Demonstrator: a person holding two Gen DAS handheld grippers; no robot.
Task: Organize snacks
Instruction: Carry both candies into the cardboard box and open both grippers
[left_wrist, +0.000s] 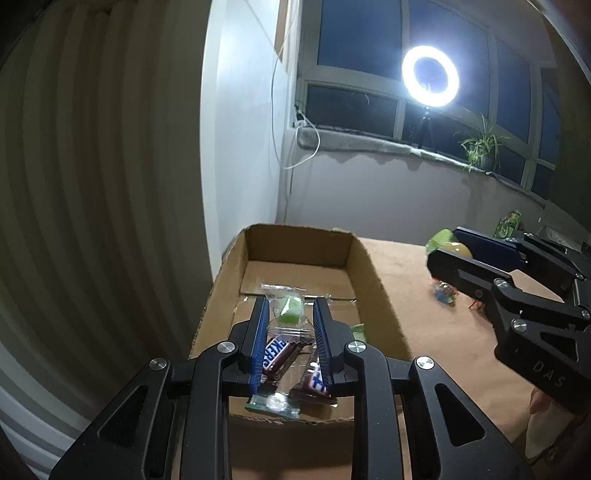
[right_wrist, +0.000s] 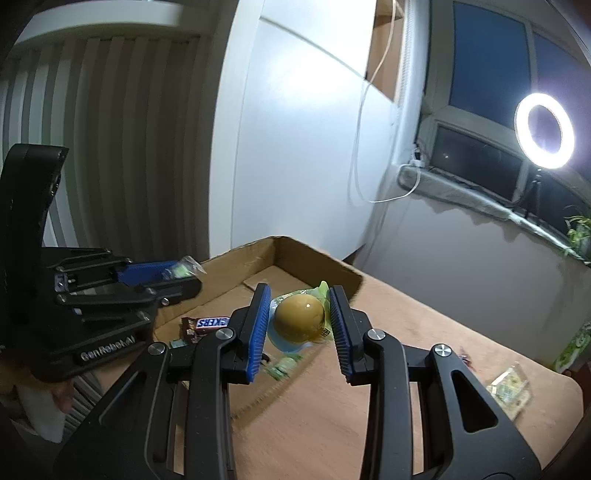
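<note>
A cardboard box (left_wrist: 364, 266) stands on the table with Snickers bars (left_wrist: 275, 356) and small wrapped candies in it. My left gripper (left_wrist: 290, 304) hovers over the box, shut on a clear packet with a green candy (left_wrist: 290, 312). My right gripper (right_wrist: 299, 297) is shut on a yellow egg-shaped snack in a green and blue wrapper (right_wrist: 300, 319) and holds it above the box's right wall (right_wrist: 354, 275). The right gripper also shows in the left wrist view (left_wrist: 448, 242), to the right of the box. The left gripper shows at the left of the right wrist view (right_wrist: 184, 273).
On the brown table (right_wrist: 406, 369), a clear packet (right_wrist: 511, 384) and a green bag (right_wrist: 574, 347) lie at the right. A small colourful candy (left_wrist: 445, 291) lies beside the box. A striped wall stands on the left; a ring light (left_wrist: 430, 75) and a plant (left_wrist: 482, 144) stand on the window sill.
</note>
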